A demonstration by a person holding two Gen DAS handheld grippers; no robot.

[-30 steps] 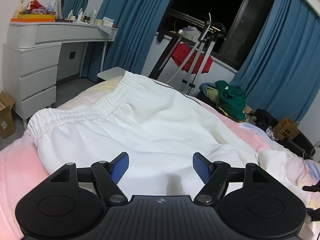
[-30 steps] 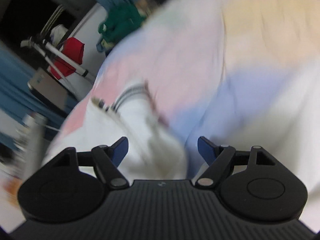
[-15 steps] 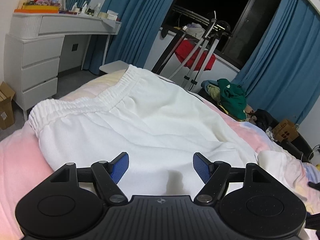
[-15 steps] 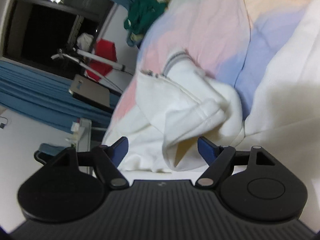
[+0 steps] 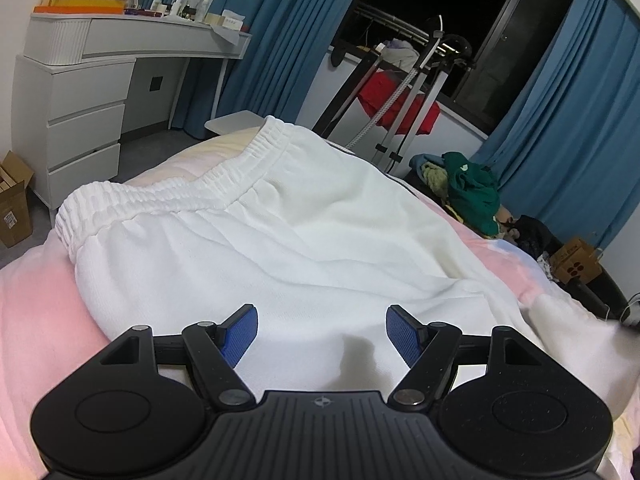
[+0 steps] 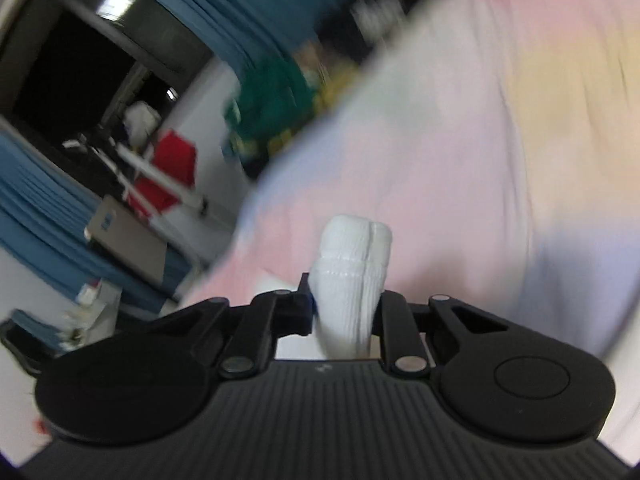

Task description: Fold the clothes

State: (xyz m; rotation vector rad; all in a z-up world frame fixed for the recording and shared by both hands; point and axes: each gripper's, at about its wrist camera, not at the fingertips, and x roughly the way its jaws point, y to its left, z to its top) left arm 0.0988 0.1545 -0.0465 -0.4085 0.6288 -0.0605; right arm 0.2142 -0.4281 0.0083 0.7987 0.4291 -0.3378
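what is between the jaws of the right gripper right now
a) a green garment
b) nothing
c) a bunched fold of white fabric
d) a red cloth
c: in the right wrist view the right gripper is closing its jaws on a bunched fold of white fabric that sticks up between them.

The trousers [image 5: 280,240] lie on the bed [image 5: 36,300], waistband [image 5: 180,196] toward 11 o'clock. A dresser [image 5: 80,100] stands at 10 o'clock beyond the bed, a drying rack [image 5: 400,100] at 12, a clothes pile [image 5: 472,192] at 2.
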